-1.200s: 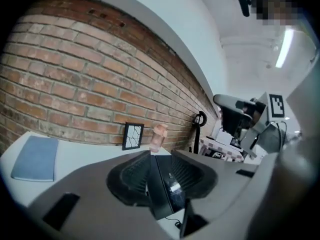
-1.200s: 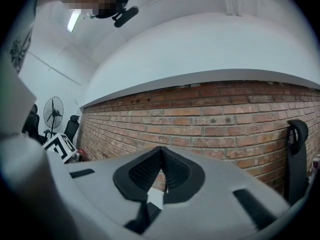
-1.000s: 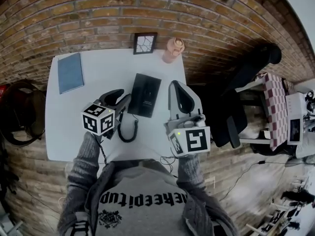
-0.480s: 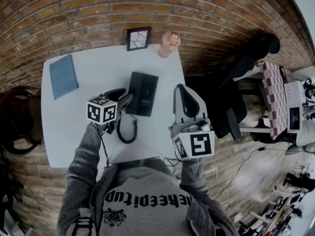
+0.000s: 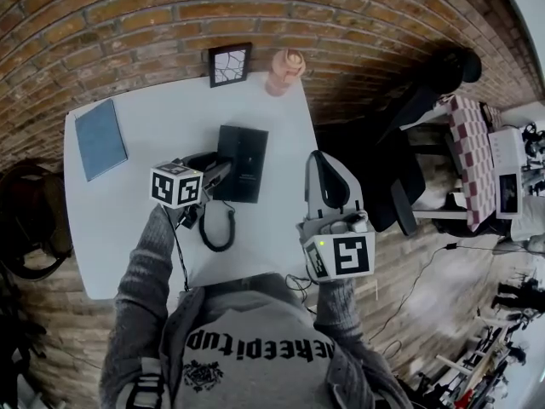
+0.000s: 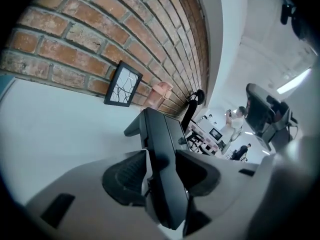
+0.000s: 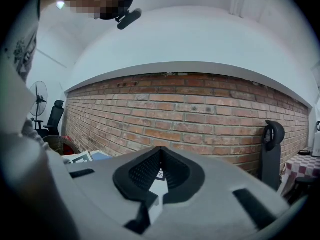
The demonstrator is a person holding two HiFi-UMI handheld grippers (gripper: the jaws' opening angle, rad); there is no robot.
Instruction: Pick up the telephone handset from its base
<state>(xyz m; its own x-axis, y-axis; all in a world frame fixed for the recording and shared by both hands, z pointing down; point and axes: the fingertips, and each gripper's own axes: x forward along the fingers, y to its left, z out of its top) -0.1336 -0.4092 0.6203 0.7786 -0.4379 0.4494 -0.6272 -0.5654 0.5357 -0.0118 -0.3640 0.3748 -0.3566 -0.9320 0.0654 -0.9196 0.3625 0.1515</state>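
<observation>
The left gripper (image 5: 211, 170) has just been opening its jaws, now released around the long black plastic telephone handset (image 6: 159, 154), which lies along the left side of its flat black rectangular base (image 5: 243, 164) on the white table (image 5: 145, 228). The right gripper (image 7: 161, 154) is clenched on nothing

The left gripper (image 5: 211, 167) has sunk and slid toward 2 o'clock in the head view, closing on the left edge of the telephone base (image 5: 244, 164); its jaws have just been opening and now straddle the black handset (image 6: 161, 184), a pale sliver showing beside one pad; the right gripper (image 5: 319, 160) has drifted toward 4 o'clock, farther from the base.
</observation>
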